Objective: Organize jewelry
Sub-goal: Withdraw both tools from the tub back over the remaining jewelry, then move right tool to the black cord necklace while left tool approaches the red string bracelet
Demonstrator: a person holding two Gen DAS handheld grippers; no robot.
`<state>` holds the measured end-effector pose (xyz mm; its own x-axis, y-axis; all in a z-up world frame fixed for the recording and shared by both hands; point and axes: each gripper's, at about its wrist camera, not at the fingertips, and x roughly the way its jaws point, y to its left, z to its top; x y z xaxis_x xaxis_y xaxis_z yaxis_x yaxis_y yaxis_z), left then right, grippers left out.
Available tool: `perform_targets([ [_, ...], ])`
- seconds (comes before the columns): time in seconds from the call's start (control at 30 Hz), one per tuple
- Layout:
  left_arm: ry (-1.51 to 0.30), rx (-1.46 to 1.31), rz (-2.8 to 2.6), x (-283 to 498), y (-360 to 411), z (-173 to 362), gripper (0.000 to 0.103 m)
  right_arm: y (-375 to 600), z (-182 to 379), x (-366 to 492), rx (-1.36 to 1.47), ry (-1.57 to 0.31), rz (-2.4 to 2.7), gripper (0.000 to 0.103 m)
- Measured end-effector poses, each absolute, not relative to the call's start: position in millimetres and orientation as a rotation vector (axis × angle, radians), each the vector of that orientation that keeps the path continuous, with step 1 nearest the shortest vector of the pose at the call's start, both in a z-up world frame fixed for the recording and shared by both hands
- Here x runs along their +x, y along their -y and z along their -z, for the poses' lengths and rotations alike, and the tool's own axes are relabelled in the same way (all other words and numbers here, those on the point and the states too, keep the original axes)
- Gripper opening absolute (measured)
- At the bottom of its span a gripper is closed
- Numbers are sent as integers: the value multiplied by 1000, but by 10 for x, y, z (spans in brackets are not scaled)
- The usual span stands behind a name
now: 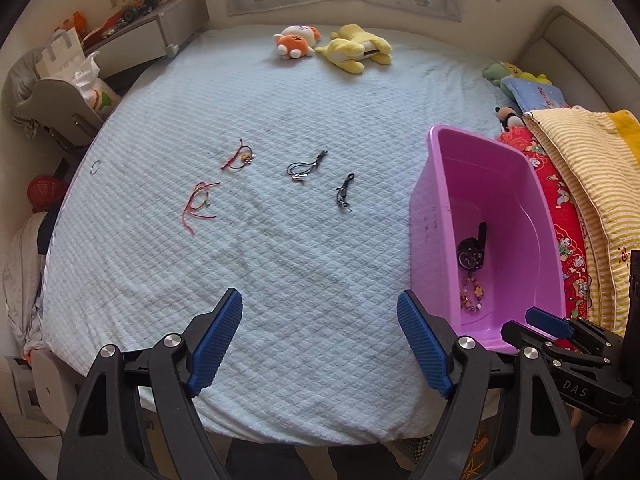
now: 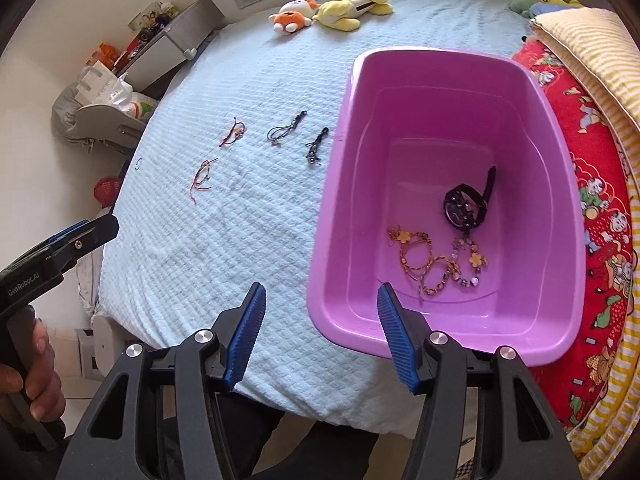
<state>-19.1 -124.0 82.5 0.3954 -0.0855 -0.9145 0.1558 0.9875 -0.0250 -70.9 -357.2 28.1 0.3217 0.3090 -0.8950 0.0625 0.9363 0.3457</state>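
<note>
Four pieces of jewelry are left on the pale blue quilted bed cover (image 1: 280,280): a red cord bracelet (image 1: 199,206) nearest the left edge, a second red cord bracelet with a small charm (image 1: 239,159) just beyond it, a black cord necklace with a silver pendant (image 1: 306,167) in the middle, and a short black cord piece (image 1: 345,194) closest to the purple plastic bin (image 1: 430,216). The bin sits on the bed against a red patterned quilt (image 2: 592,184) and already holds a black wristwatch (image 2: 466,202) and a tangle of beaded flower bracelets (image 2: 438,260). Both tongs are spread and hold nothing: the left tongs (image 1: 320,340) hang over bare cover on the near side of the bed, well apart from the cords, and the right tongs (image 2: 322,334) hover at the bin's near rim. The step in hand looks like fetching the next piece, and the left tongs seem best placed for it. A thin cord lying flat on soft quilting is hard to catch, so it would pay to come down steeply over a bunched part or knot, such as the charm or pendant, press lightly into the cover, and close fully before lifting. Loose ends may trail and snag a neighbouring piece, so lifting straight up before carrying it across to the bin is wise.
</note>
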Motion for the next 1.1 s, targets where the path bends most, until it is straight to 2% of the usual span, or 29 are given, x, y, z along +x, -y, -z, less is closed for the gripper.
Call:
perform_targets([
  [0.67,-1139,42,205,206,-508,-650,81,1667,-271,-261,307,-1280,-118,57],
  [0.9,-1165,60,243,462,-1076,-443,91,1088,-138,-147,376,-1281,-31,57],
  [1.1,-1190,3,241,668,-1360,-278,94,888,-142,-80,340,-1276,28,58],
])
